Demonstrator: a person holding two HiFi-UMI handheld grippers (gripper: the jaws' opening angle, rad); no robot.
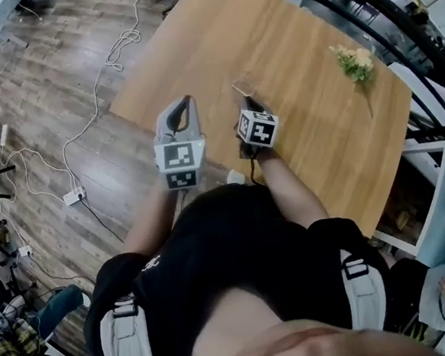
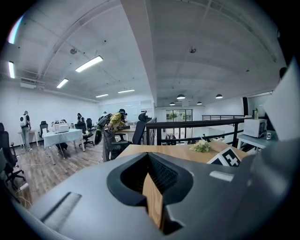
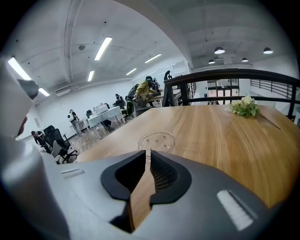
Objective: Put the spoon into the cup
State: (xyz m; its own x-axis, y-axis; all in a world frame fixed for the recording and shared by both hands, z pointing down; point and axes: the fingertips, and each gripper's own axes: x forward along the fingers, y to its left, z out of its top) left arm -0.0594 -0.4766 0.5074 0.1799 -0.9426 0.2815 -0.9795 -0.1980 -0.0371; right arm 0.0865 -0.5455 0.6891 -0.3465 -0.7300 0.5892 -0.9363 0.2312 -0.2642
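Note:
I see no spoon in any view. A faint clear round thing (image 1: 244,87), maybe the cup, lies on the wooden table (image 1: 282,23) just ahead of my right gripper (image 1: 245,105). In the right gripper view it is a transparent circle (image 3: 157,140) on the wood beyond the jaws. The right gripper (image 3: 147,155) is shut with nothing in it, low over the table's near part. My left gripper (image 1: 187,102) is held beside it at the table's near-left edge, also shut and holding nothing (image 2: 149,159).
A small bunch of pale flowers (image 1: 354,62) lies at the table's far right. A black railing (image 1: 397,14) runs past the far side. Cables and a power strip (image 1: 72,195) lie on the wood floor to the left. Desks, chairs and people stand far off.

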